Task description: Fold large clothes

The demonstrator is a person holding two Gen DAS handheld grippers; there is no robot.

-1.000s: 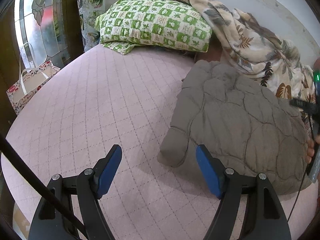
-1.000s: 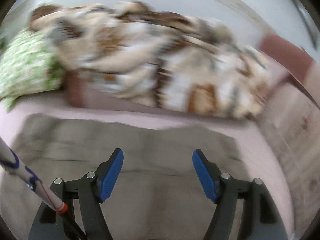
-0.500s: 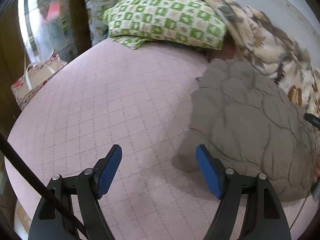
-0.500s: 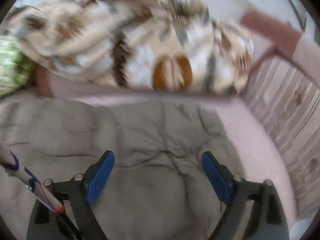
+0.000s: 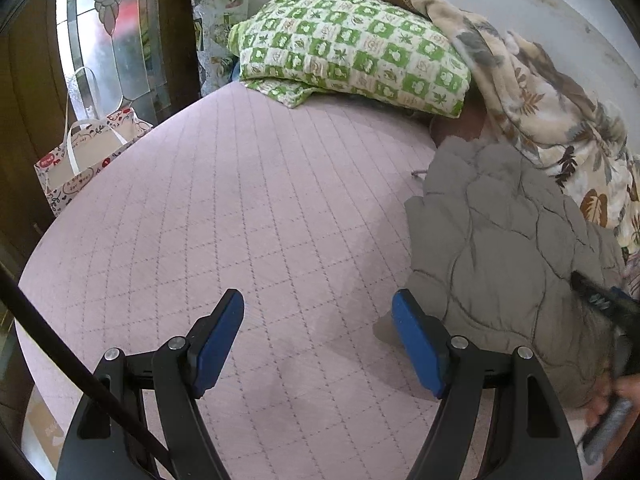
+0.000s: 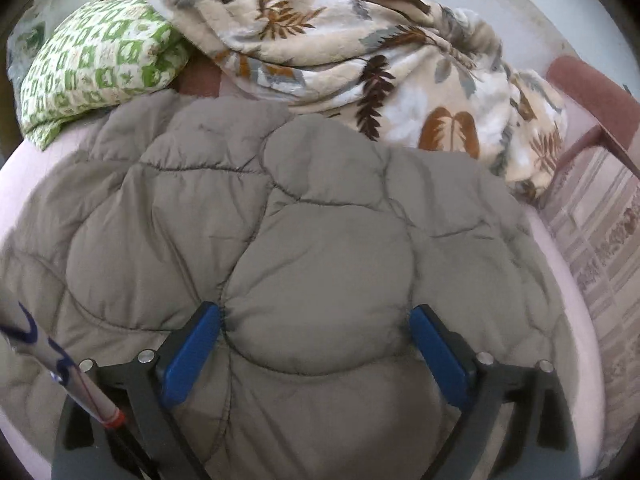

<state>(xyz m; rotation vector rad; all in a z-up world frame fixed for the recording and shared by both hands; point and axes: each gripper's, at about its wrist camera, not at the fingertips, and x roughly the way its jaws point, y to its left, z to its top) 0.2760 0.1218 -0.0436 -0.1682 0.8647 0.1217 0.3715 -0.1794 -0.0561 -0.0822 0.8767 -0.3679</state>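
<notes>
Jaws, right: right gripper (image 6: 314, 346) spread wide; the jaws have just been opening. A puffed panel of the garment bulges up between the blue pads (image 6: 192, 354), which sit at its flanks; no pinch can be made out.
Jaws, left: left gripper (image 5: 318, 338) spread, nothing between the pads; only bare bed cover shows in the gap.
Task item: grey-brown quilted puffer jacket (image 6: 304, 248) lies bunched on the bed, directly under the right gripper. In the left wrist view the jacket (image 5: 508, 256) sits to the right of the left gripper, its near edge just beside the right-hand pad.
Person: part of a hand (image 5: 618, 404) shows blurred at the right border of the left wrist view, around a dark handle.
Surface: pale pink quilted bed cover (image 5: 248, 216) with a diamond stitch pattern, bare across the left half.
Far, middle: green-and-white checked pillow (image 5: 352, 52) with leaf motifs at the head of the bed, apart from the jacket.
Far, right: cream fleece blanket with brown and grey leaf print (image 6: 360, 48), heaped behind the jacket and draped over the pillow's corner.
Far, left: white gift bag (image 5: 86, 160) with red and dark doodle print and white handles, beside the bed edge; its writing is too small to read.
Background: leaded glass panel (image 5: 104, 36) in a dark wood frame behind the bag.
</notes>
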